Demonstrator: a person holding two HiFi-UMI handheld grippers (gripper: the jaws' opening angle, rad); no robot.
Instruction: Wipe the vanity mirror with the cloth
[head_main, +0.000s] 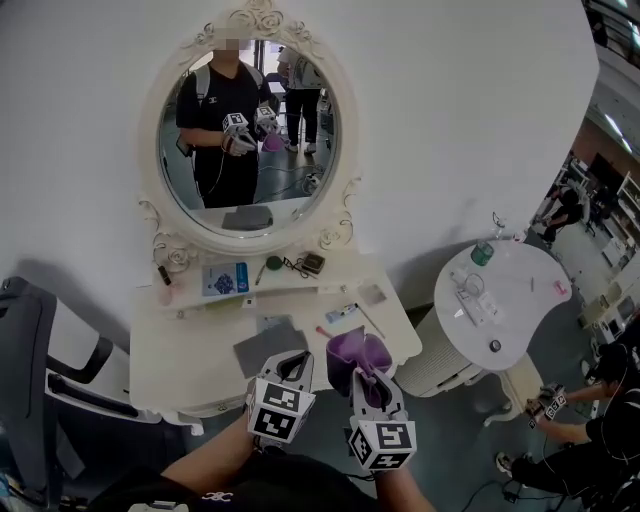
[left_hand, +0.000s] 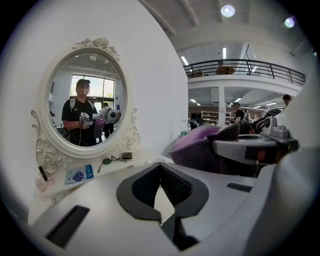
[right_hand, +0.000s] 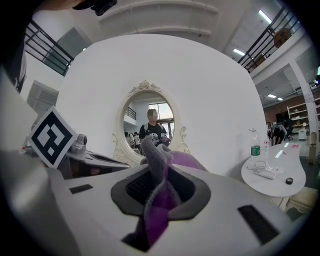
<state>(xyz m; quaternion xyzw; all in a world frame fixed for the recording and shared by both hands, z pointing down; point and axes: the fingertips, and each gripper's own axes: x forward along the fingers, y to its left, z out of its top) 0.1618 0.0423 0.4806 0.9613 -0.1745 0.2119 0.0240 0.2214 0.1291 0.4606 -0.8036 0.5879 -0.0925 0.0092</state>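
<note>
The oval vanity mirror (head_main: 245, 130) in its ornate white frame hangs on the wall above the white vanity table (head_main: 180, 350). Both grippers are held low in front of the table, well short of the glass. My right gripper (head_main: 366, 380) is shut on a purple and grey cloth (head_main: 355, 355), which bunches up out of the jaws. In the right gripper view the cloth (right_hand: 160, 200) fills the gap of the right gripper (right_hand: 159, 185), with the mirror (right_hand: 150, 125) straight ahead. My left gripper (head_main: 292, 362) is beside it, shut on nothing. The left gripper view shows the left gripper (left_hand: 161, 172), the mirror (left_hand: 85, 107) and the cloth (left_hand: 200, 145).
Small items lie on the vanity shelf, among them a blue card (head_main: 225, 280) and a grey pad (head_main: 265, 345). A round white side table (head_main: 505, 300) with a bottle stands to the right. A grey chair (head_main: 30, 360) is at the left. People sit at the far right.
</note>
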